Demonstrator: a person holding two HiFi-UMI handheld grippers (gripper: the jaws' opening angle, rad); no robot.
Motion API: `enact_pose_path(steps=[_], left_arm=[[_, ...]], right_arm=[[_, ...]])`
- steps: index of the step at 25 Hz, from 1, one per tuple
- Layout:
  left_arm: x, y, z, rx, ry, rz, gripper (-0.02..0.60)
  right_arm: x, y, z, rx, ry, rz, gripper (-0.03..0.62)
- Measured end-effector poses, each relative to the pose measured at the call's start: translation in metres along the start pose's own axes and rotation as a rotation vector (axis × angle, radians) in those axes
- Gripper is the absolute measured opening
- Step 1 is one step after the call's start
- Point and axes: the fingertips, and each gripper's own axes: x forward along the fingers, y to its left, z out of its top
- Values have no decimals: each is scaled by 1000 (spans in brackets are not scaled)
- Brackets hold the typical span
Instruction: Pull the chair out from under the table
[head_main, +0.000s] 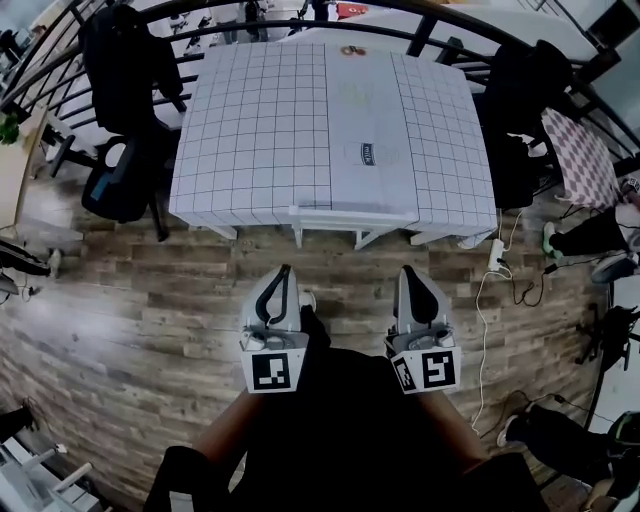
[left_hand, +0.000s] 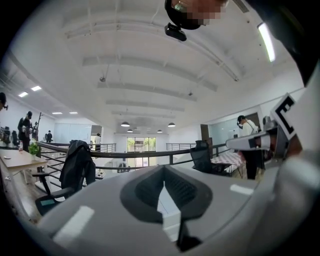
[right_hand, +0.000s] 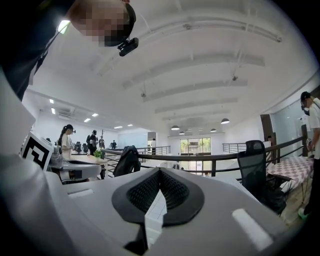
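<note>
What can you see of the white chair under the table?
The chair is white. It is pushed in under the checked table, so only the top of its back and bits of its legs show. It stands upright on the wooden floor. The left claw and right claw are shut and not touching it.

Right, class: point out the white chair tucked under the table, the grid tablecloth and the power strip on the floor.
white chair (head_main: 352, 216), head view, top rail of its back.
grid tablecloth (head_main: 260, 120), head view, bare left half.
power strip (head_main: 496, 253), head view, middle of its body.
</note>
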Motion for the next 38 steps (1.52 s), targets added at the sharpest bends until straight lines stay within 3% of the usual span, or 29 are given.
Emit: enact_pose_path(steps=[6,11,16,22,31,38], left_arm=[[-3,16,-16,-20,-11,-11,9],[76,46,-10,-55,27,-36,9],[57,24,-17,-47,-3,-23,9],[111,35,-4,-56,49,20,9],[130,-2,-4,-31,77,49,9],[158,-19,-42,26,165,-62,9]], right_arm=[[10,8,-18,4,6,-26,-5],[87,-14,-4,-1,37,-35,-5],[55,-20,-26,21,16,-36,-5],[111,-50,-13,43,62,7,-5],[118,-73,-9,9,51,105,-5],[130,-91,-43,12,152,149,-3]])
